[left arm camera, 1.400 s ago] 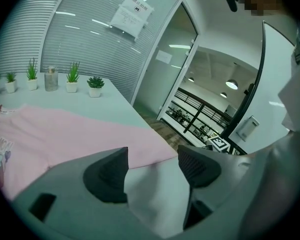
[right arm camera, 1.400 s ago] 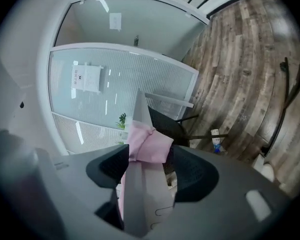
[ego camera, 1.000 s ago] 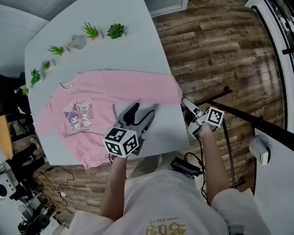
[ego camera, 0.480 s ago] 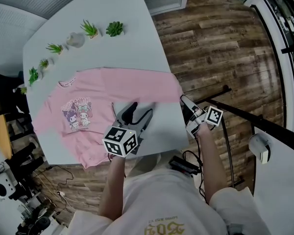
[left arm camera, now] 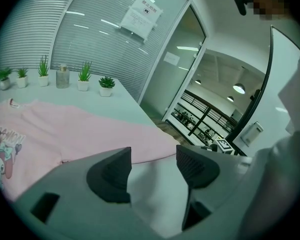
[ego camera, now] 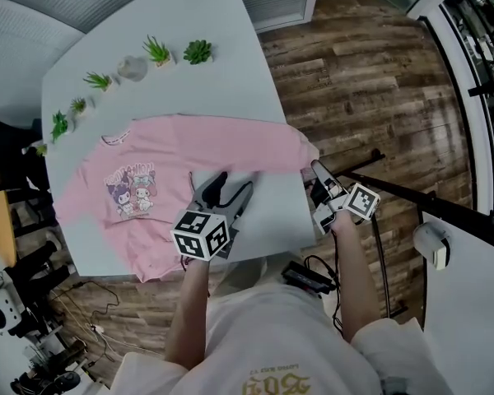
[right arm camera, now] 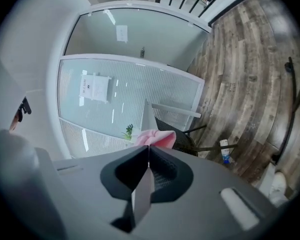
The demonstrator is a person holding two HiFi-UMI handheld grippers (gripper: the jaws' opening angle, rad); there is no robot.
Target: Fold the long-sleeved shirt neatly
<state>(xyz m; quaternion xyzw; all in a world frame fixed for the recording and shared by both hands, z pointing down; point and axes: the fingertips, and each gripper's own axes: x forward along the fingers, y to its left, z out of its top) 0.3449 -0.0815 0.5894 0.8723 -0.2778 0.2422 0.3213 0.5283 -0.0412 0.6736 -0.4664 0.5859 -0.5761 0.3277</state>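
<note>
Soft pink cloth shirt (ego camera: 206, 151), smooth matt white table (ego camera: 222, 72), glossy wood-plank floor (ego camera: 370, 81)

Head camera steeply above left gripper (ego camera: 230, 189) and right gripper (ego camera: 317, 169), gripper cameras close behind own jaws, all seemingly sharing the pink shirt (ego camera: 189, 151).

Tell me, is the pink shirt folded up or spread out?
Spread out. The pink shirt lies flat on the table with its cartoon print showing. Only one sleeve end is pinched in the shut right gripper.
</note>
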